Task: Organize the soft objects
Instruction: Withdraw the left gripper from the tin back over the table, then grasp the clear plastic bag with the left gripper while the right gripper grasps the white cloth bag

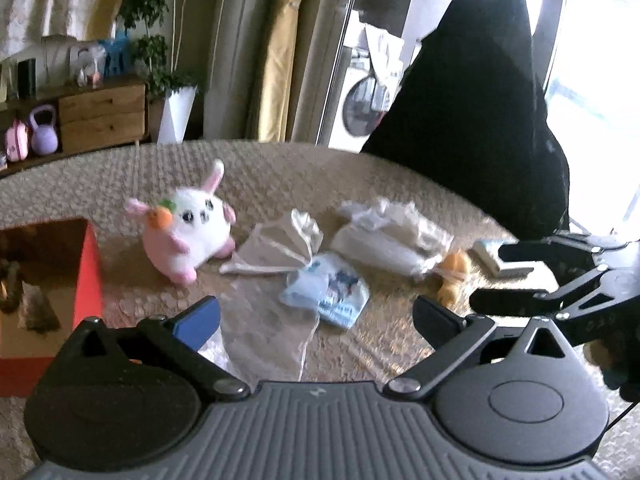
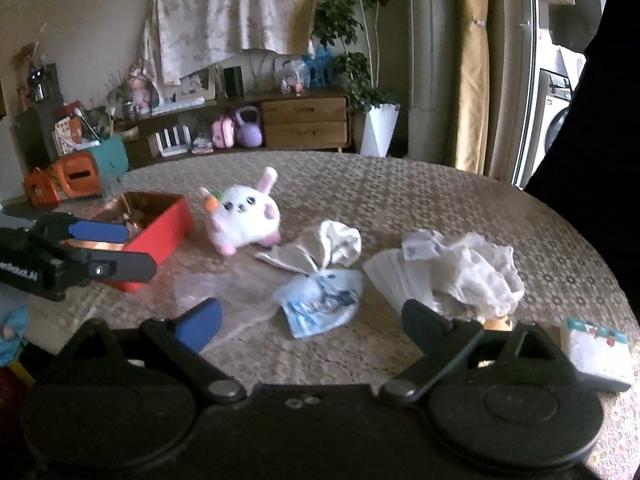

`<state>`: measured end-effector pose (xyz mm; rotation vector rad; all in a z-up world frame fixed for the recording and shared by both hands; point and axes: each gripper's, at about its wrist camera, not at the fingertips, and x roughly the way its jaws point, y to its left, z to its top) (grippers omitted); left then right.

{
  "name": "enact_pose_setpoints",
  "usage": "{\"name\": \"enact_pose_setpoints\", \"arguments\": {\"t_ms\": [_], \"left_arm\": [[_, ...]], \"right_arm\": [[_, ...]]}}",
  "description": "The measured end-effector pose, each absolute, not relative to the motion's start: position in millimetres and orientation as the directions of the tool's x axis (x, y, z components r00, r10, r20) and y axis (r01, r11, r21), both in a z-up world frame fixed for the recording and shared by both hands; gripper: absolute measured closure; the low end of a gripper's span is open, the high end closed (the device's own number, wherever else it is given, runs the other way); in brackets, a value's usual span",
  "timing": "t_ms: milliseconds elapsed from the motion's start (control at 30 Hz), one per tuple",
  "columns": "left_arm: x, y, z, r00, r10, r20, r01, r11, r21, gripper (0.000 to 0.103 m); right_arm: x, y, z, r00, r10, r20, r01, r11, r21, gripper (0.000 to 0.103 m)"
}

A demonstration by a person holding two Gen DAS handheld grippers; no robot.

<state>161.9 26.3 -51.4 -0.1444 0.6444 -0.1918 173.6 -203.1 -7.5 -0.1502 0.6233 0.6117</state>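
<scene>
A white and pink plush bunny with an orange carrot sits on the beige table cover. To its right lie a cream drawstring pouch, a light blue printed cloth, a crumpled white cloth and a small orange soft toy. My left gripper hangs open and empty near the red box, short of the blue cloth. My right gripper is open too, nothing between its fingers, just before the blue cloth.
An open red box stands at the left. A clear plastic bag lies flat in front. A small white packet lies far right. A large black shape rises behind the table's right edge.
</scene>
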Motion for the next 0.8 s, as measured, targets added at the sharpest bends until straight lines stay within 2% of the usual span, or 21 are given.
{"name": "enact_pose_setpoints", "arguments": {"t_ms": [300,567,667,800], "left_arm": [[190.9,24.3,-100.7,0.711,-0.16,-0.685,0.088,0.986,-0.139,0.0],[217.5,28.2,-128.7,0.678,-0.109,-0.727,0.053,0.994,-0.1,0.0],[225.3,30.8,-135.9,0.679,-0.085,-0.73,0.045,0.996,-0.075,0.0],[232.4,34.8,-146.5,0.658,-0.076,-0.749,0.048,0.997,-0.059,0.0]], "right_arm": [[214.9,-205.3,-33.8,0.641,0.46,-0.614,-0.566,0.824,0.027,0.009],[271.4,-200.7,-59.0,0.644,0.413,-0.644,-0.516,0.856,0.033,0.013],[291.5,-197.6,-68.3,0.637,0.395,-0.662,-0.509,0.861,0.025,0.02],[306.9,-192.8,-77.7,0.629,0.379,-0.679,-0.519,0.855,-0.004,0.021]]}}
